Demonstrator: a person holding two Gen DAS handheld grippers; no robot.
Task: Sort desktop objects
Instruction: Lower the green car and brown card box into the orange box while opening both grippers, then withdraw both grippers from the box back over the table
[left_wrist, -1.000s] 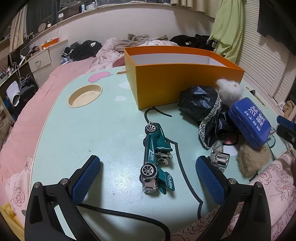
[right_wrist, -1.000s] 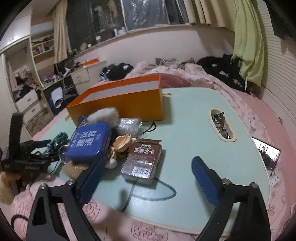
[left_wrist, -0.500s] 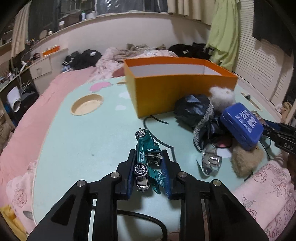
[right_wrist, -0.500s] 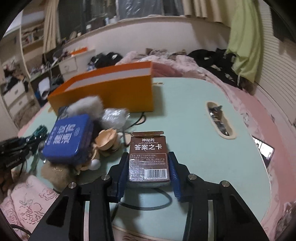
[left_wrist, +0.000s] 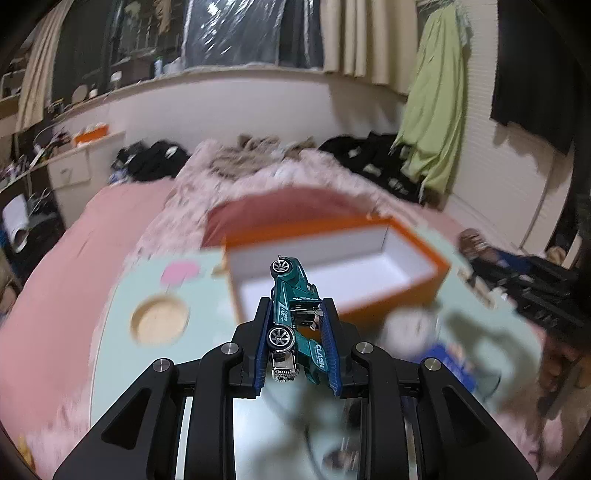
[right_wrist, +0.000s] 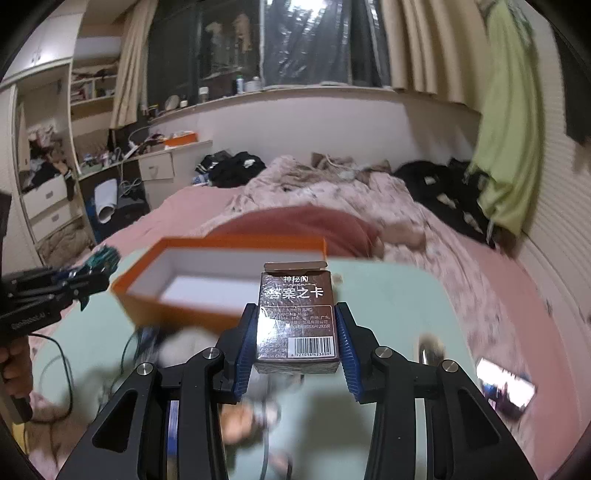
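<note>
Two grippers each carry a load above the pale green tabletop (left_wrist: 110, 332). The left gripper (left_wrist: 295, 350) is clamped on a teal toy car (left_wrist: 291, 295), its blue pads pressing the car's sides while the nose points toward the open orange box (left_wrist: 424, 273). The right gripper (right_wrist: 295, 347) is closed on a brown card box (right_wrist: 297, 317) with a barcode, also lifted clear of the tabletop, just in front of the orange box. A blurred blue tin (left_wrist: 454, 365) lies on the tabletop below.
</note>
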